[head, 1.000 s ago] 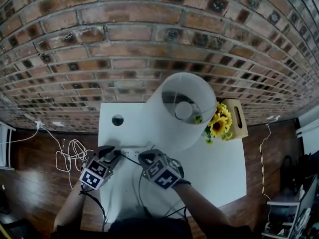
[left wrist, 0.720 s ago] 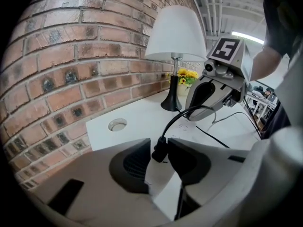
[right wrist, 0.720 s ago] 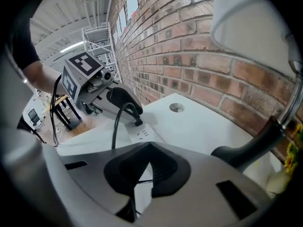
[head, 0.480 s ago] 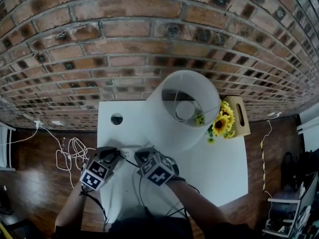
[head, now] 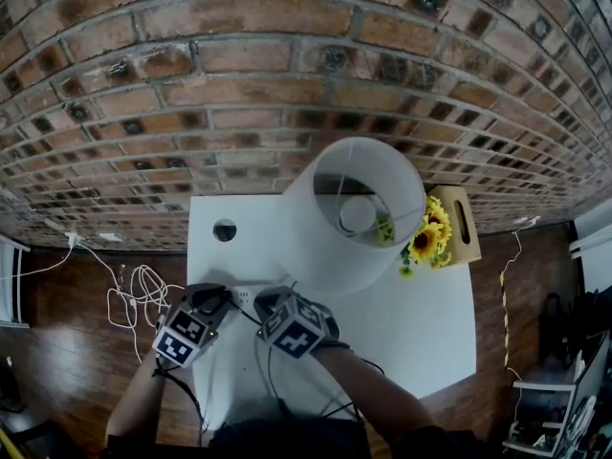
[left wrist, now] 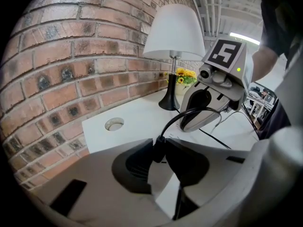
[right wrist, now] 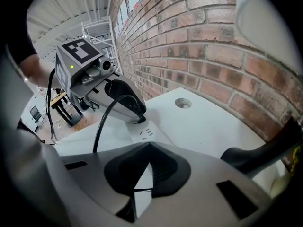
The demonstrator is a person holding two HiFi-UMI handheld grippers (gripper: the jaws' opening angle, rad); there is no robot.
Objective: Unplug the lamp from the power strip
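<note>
A black plug [left wrist: 158, 150] sits in the white power strip [right wrist: 149, 134] at the table's near left. My left gripper [left wrist: 158, 148] is shut on that plug; its jaws have just been closing around it. The plug's black cord [left wrist: 189, 112] arcs up and away to the right. Right beside it, my right gripper [right wrist: 149, 145] points down at the strip with its tips together, nothing between them. In the head view the left gripper [head: 222, 299] and right gripper [head: 263, 302] flank the strip [head: 244, 295]. The lamp [head: 354, 208], with a white shade and a black base [left wrist: 169, 100], stands further back.
The white table [head: 421, 323] stands against a brick wall [head: 239, 84] and has a round cable hole [head: 225, 230] at its back left. Sunflowers [head: 426, 237] in a wooden box [head: 454, 223] stand behind the lamp. White cables [head: 134, 299] lie on the wooden floor at left.
My right gripper has shifted left and down toward the power strip, closer to the left gripper. The left gripper has stayed in place.
</note>
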